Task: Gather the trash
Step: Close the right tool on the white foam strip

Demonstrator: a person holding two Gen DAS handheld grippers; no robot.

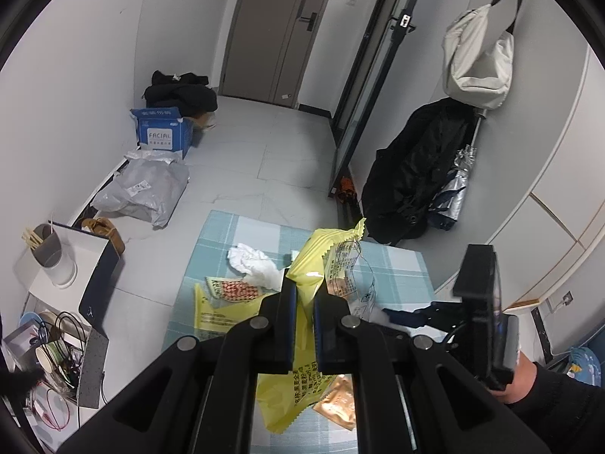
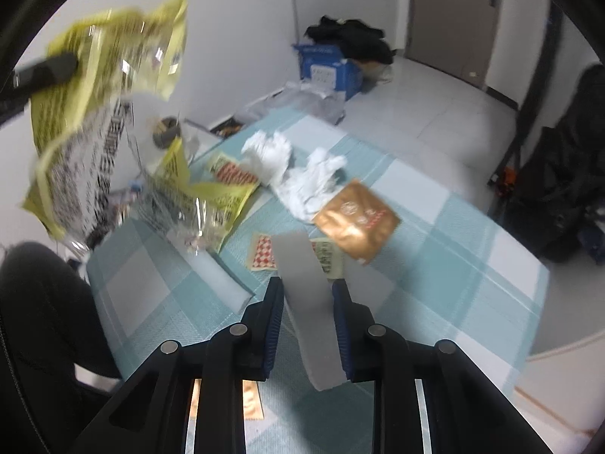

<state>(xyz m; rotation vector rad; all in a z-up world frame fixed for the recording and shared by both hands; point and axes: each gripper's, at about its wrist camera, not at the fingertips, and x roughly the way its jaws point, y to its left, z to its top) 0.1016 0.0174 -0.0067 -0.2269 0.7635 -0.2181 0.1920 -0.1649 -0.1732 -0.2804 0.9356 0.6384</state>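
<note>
Over on the left, my left gripper (image 1: 304,291) has its jaws clenched on the yellow wrapper (image 1: 321,249), which hangs clear above the worktop (image 1: 219,234) with its checked teal cloth. From the right wrist camera that same wrapper floats up at ten o'clock, blurred. Below it, at nine o'clock of the cloth, a second yellow bag (image 2: 223,196) lies flat, with a red-checked sachet (image 2: 234,172) just at its twelve o'clock. Moving towards the middle, crumpled white tissue (image 2: 287,162) sits at twelve o'clock from my right gripper (image 2: 308,287). A bronze sachet (image 2: 355,219) lies at one o'clock, touching the tissue's near edge. A grey strip (image 2: 314,333) runs lengthwise between the right jaws, tilted slightly. The jaws stand narrow around it, but I cannot tell whether the pads actually press on it. Another red-checked packet (image 2: 262,251) peeks out at eleven o'clock, just beside the strip's far end.
</note>
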